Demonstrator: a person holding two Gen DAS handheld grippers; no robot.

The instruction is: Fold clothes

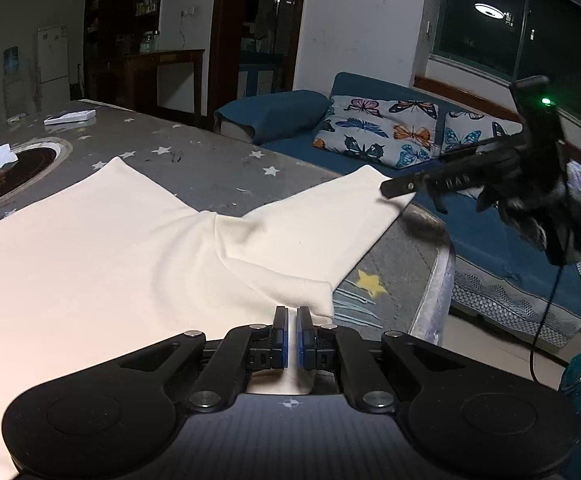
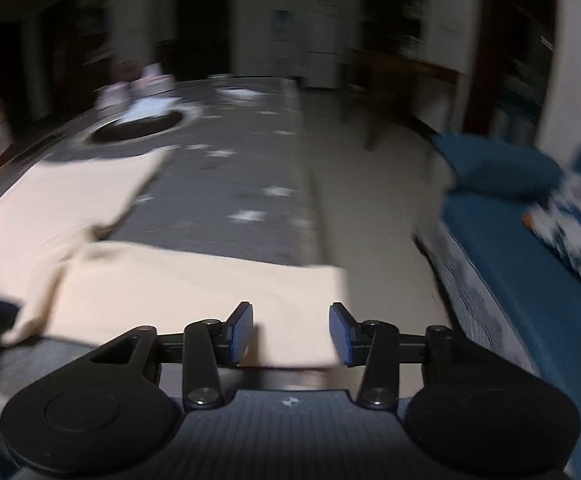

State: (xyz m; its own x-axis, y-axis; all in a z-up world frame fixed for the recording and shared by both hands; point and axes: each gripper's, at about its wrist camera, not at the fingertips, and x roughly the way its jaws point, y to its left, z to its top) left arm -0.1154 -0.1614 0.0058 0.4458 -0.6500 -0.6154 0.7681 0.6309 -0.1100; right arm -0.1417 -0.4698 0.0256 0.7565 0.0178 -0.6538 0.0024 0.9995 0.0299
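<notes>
A cream garment (image 1: pixel 130 248) lies spread on the grey star-print table (image 1: pixel 210 168), one sleeve (image 1: pixel 330 216) reaching to the table's right edge. My left gripper (image 1: pixel 292 316) is shut at the garment's near edge by a folded corner, with cloth showing in the thin slit between its blue pads. In the left wrist view my right gripper (image 1: pixel 394 190), held by a gloved hand (image 1: pixel 538 200), has its tip at the sleeve's end. The right wrist view is blurred: my right gripper (image 2: pixel 290 316) is open, and the cream sleeve (image 2: pixel 194 292) lies below and between its fingers, clear of the pads.
A round dark hob (image 1: pixel 10 172) is set into the table at the far left, with white paper on it. A blue sofa (image 1: pixel 490 248) with butterfly cushions (image 1: pixel 378 128) stands close beyond the table's right edge. A floor strip (image 2: pixel 362 208) separates them.
</notes>
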